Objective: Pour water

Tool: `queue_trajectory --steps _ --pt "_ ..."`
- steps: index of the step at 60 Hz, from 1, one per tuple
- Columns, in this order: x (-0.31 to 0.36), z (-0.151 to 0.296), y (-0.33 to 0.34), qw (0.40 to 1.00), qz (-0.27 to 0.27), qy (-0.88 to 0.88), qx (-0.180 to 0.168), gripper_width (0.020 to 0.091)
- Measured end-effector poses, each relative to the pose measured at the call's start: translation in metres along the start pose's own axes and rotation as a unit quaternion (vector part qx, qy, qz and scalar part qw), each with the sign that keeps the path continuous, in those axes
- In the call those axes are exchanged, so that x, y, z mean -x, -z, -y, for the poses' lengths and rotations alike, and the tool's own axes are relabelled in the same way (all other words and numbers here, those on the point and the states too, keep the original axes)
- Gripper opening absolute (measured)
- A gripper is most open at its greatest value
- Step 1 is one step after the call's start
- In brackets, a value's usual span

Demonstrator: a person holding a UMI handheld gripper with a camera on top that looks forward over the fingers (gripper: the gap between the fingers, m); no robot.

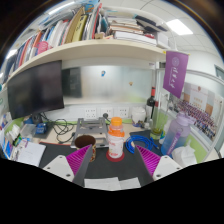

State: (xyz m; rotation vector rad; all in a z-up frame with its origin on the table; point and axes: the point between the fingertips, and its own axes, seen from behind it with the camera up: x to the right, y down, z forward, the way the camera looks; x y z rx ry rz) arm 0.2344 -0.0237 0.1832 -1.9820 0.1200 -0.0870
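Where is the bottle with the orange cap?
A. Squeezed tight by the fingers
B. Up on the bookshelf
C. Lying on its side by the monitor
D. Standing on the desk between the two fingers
D: the bottle stands upright on the desk, between the open gripper's fingers, with gaps either side.

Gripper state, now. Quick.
Gripper: open, holding nothing; the orange-capped bottle stands just ahead, between the fingers, not pressed by either.
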Motion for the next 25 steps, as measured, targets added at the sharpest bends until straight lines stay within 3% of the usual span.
queue_trajectory --steps 12,25 --pt "0.005 0.029 0.034 1.000 -0.016 -0.001 -0.026 0.0861" --pt "0.001 0.035 0.036 0.999 -0.020 -0.002 -0.031 0.0854"
